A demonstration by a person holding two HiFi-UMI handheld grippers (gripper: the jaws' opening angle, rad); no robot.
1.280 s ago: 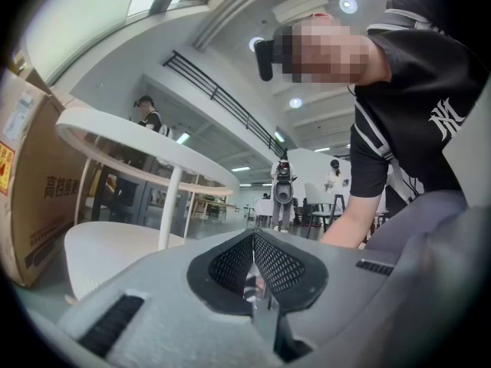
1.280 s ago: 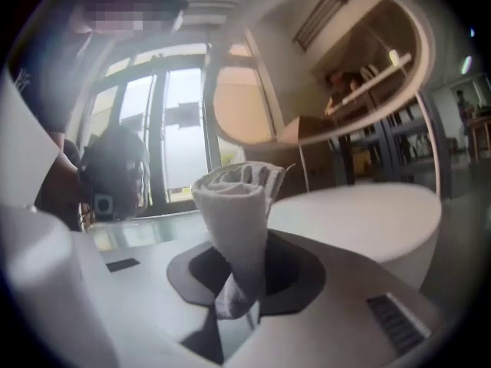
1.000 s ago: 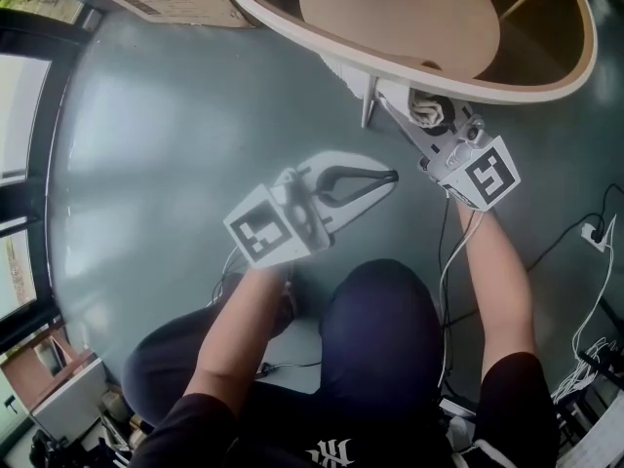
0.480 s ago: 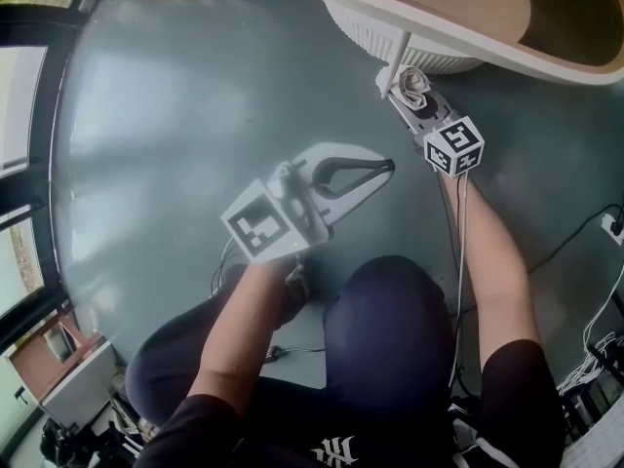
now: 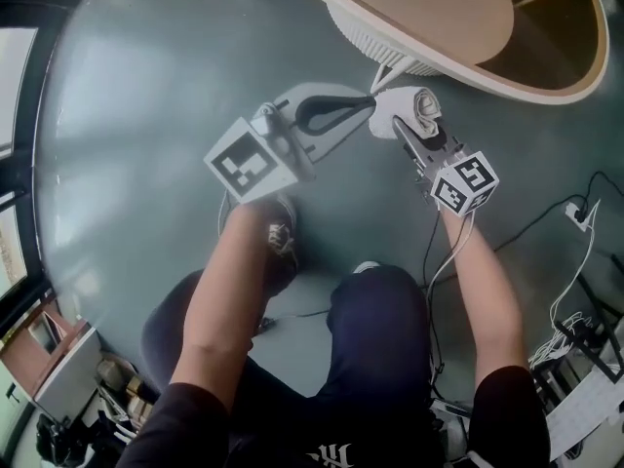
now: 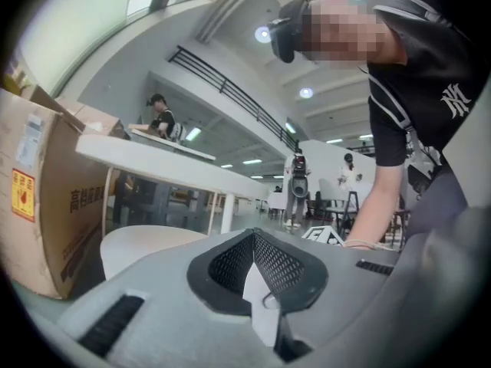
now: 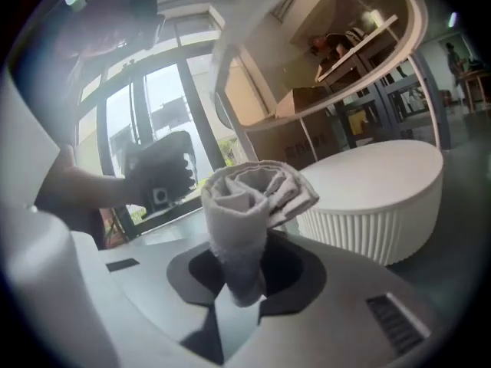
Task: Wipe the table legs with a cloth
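**Cloth pinched at the foot of the table leg**

Nearest, the person crouches over the grey floor (image 5: 127,115), both forearms reaching forward. The left gripper (image 5: 369,102) has its fingers pressed together with nothing between them, the tips lying just beside the cloth (image 5: 414,108). The right gripper (image 5: 402,130) pinches that cloth, a pale rolled bundle standing up out of its closed fingers. The cloth sits low, under the near edge of the round table (image 5: 546,91), just beside the lower end of the thin white table leg (image 5: 387,74); whether it touches the leg cannot be told. Behind the leg stands a white ribbed base (image 5: 370,32).
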